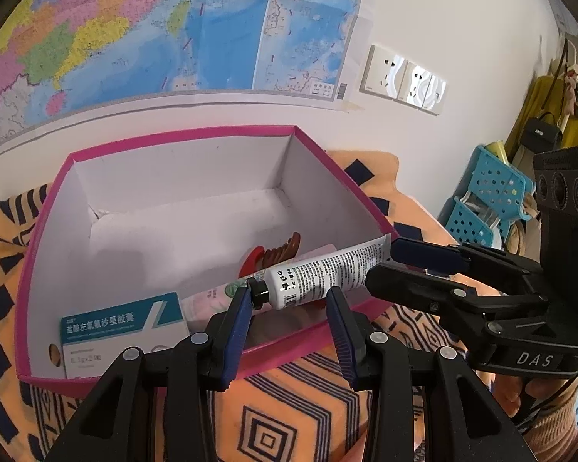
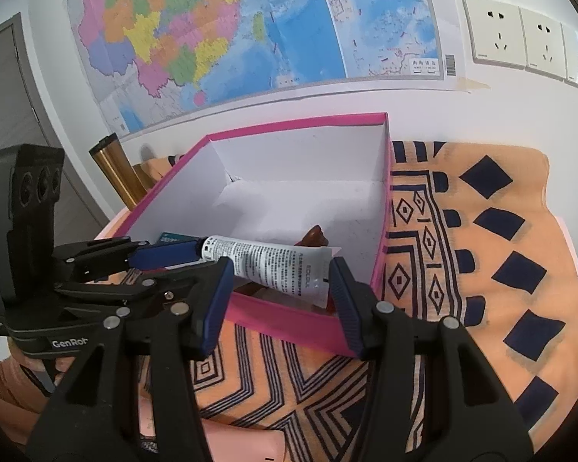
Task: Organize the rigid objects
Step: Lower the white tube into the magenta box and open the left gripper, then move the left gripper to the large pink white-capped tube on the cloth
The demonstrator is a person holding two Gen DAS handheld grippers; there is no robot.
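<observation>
The white tube [image 1: 327, 273] is lying at a slant across the near right corner of the pink box [image 1: 181, 134]. Its crimped tail is reaching the box's right rim and its black cap [image 1: 259, 292] is pointing down into the box.

The left gripper [image 1: 289, 296] is hovering over the box's near rim with its jaws standing wide apart, clamping nothing. The tube is running crosswise in front of its fingertips. The cap is sitting just beside one blue pad [image 1: 239, 315], and I cannot tell whether they are touching.

The right gripper [image 2: 281, 265] is reaching in over the box's near right corner, likewise spread wide and not gripping. In its own view the tube is spanning the gap between its fingers, with the crimped end close against one finger [image 2: 346, 308]. Whether they are in contact I cannot tell.

Inside the box, a white and teal medicine carton [image 1: 123, 327] is lying in the near left corner. A pale pink packet [image 1: 212, 296] and a red-brown comb [image 1: 277, 254] are lying under and behind the tube.

The box is sitting on an orange cloth [image 2: 501, 231] patterned in dark blue. A map [image 1: 135, 30] is hanging on the wall behind the box, and a gold cylinder [image 2: 115, 173] is standing just left of it.
</observation>
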